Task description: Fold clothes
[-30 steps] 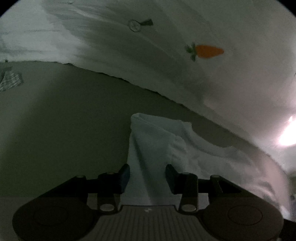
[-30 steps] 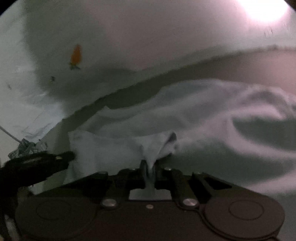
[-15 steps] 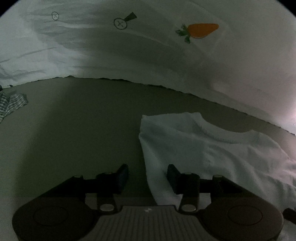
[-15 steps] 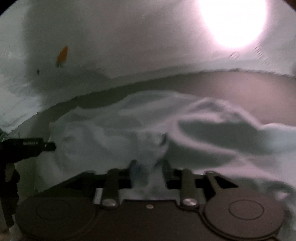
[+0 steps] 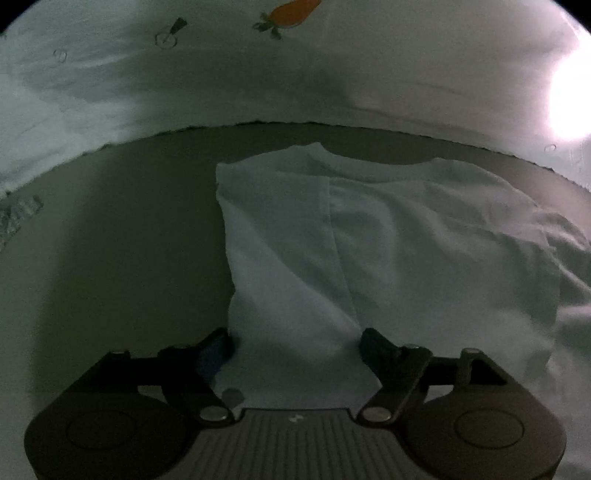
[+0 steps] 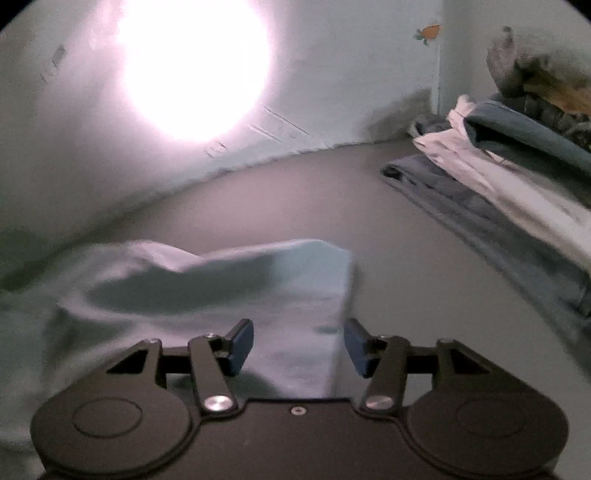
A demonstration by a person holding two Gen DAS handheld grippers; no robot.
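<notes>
- The white T-shirt (image 5: 388, 236) lies on the dull grey tabletop (image 5: 122, 258), soft knit, lightly rumpled, one side folded over in a long straight crease, curved neckline toward the wall.
- Left gripper (image 5: 295, 341): jaws spread wide, empty, straddling the shirt's near edge.
- Right gripper (image 6: 298, 341): jaws parted too, blue pads (image 6: 242, 345) showing, gripping nothing; the shirt's squared corner (image 6: 332, 266) sits between them.
- Plenty of bare tabletop left of the shirt, up to the wall's ragged bottom edge.
- A carrot sticker (image 5: 291, 13) on the white wall (image 5: 332, 66).
- Far right, a stack of folded clothes (image 6: 517, 184), well apart from the shirt.
</notes>
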